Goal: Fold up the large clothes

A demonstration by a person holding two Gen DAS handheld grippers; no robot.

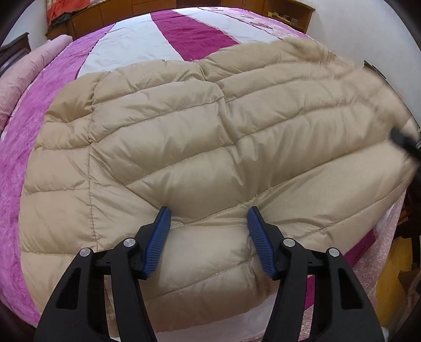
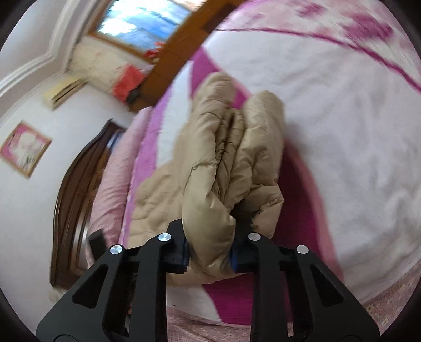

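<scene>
Item — beige quilted puffer jacket: lies spread across a bed covered in a pink, magenta and white striped bedspread; a fur-trimmed edge sits at its far right corner.

Left claw: pitched steeply down over the near edge of the jacket, its blue pads standing well apart. A puffed section of the jacket bulges up between them; the tips rest at or just into the fabric, but the pads do not squeeze it.

Right claw: angled gently downward and rolled, so the room reads tilted in its view. Jaws narrow — clamped on a bunched fold of the jacket, which rises from the pads in thick gathered ridges, lifted off the bedspread. The rest of the garment trails down to the left onto the bed.

Surroundings: dark wooden headboard, pink pillow, framed picture on the white wall, window. The right-wrist view is motion-blurred.
</scene>
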